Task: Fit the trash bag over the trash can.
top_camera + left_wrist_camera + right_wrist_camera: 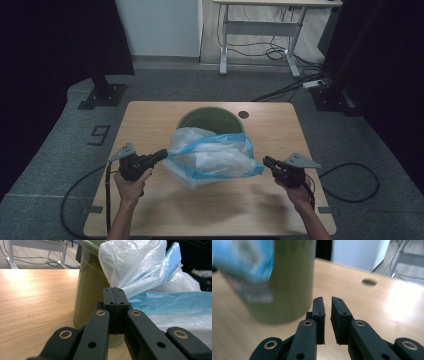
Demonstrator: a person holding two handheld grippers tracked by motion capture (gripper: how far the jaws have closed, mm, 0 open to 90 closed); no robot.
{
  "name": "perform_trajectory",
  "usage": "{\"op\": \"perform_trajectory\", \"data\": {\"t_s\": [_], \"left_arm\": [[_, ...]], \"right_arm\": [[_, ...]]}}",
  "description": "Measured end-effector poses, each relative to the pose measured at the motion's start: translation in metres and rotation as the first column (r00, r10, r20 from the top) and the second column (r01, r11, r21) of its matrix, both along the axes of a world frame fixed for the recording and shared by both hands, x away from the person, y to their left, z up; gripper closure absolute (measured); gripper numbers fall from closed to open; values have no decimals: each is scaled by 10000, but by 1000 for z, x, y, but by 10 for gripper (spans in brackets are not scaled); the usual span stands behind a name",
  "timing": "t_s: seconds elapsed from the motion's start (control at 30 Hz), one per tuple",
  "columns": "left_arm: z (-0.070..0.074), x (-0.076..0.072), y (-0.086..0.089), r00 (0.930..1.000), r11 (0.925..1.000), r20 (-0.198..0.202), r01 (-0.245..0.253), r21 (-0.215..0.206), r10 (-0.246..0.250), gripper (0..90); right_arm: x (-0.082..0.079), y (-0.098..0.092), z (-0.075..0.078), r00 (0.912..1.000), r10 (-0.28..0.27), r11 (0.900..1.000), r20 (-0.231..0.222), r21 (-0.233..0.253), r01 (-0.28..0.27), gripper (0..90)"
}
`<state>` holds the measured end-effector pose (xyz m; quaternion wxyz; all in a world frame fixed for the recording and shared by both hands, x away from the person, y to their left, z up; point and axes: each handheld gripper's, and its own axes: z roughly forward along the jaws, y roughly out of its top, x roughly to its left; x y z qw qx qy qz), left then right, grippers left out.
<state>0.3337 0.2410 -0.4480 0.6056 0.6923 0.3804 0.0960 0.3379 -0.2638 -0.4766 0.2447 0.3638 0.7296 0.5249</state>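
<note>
A translucent white plastic bag (215, 155) with a blue rim hangs half out of an olive-green bin (200, 116) at the back middle of the wooden table (150, 120). My left gripper (162, 154) is shut on the bag's left rim. In the left gripper view the closed jaws of the left gripper (113, 293) pinch the bag (140, 262) in front of the bin (90, 290). My right gripper (266, 161) sits by the bag's right corner. In the right gripper view the right gripper (327, 302) is slightly open with nothing in it, beside the bin (292, 277) and the blurred bag (242, 257).
A round cable hole (243, 114) lies in the table right of the bin. A white-legged desk (260, 20) and floor cables stand beyond the table. A black stand base (102, 92) sits at the far left. The right gripper's cable (350, 180) loops off the right edge.
</note>
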Motion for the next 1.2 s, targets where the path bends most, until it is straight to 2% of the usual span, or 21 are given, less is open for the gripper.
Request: {"op": "perform_trajectory", "data": {"t_s": [0.2,0.27,0.4,0.5,0.63,0.73,0.8,0.87,0.93,0.97,1.03,1.1,1.2], "left_arm": [[5,-1,-1,9999,10000,141,-10,53,10,900],[8,-2,-1,9998,10000,205,24,54,-25,900],[12,-5,-2,9995,10000,317,45,88,-48,899],[16,-7,-2,9990,10000,437,13,29,-14,899],[22,-9,-3,9985,9999,540,71,77,-75,898],[24,-9,-4,9984,9999,551,103,110,-109,899],[24,-9,-4,9985,9999,542,112,112,-118,898],[24,-9,-3,9985,9998,539,110,135,-117,898],[24,-9,-3,9983,9998,551,167,129,-173,897],[25,-9,-3,9980,9996,592,224,168,-234,889],[27,-10,-5,9967,9995,802,117,287,-140,752],[33,-12,-8,9941,9988,1081,-163,462,113,592],[45,-14,-14,9896,9968,1418,-344,715,240,455]], "right_arm": [[10,-3,43,9967,167,9988,796,442,-203,674],[12,2,56,9949,440,9975,903,516,-488,633],[13,16,71,9921,849,9950,921,456,-893,548],[15,28,74,9906,1185,9920,676,345,-1211,521],[18,41,69,9887,1476,9884,272,325,-1484,504],[21,45,64,9876,1567,9857,-26,638,-1563,501],[24,45,61,9847,1720,9794,-292,1121,-1678,500],[25,46,59,9842,1724,9795,-411,1127,-1669,501],[26,46,56,9822,1801,9770,-529,1259,-1724,529],[26,46,56,9817,1829,9761,-527,1290,-1749,581],[25,46,56,9787,1997,9721,-481,1354,-1917,691],[23,47,58,9784,2058,9730,-208,1109,-2023,806],[20,49,61,9796,2004,9768,119,745,-2007,875]]}}
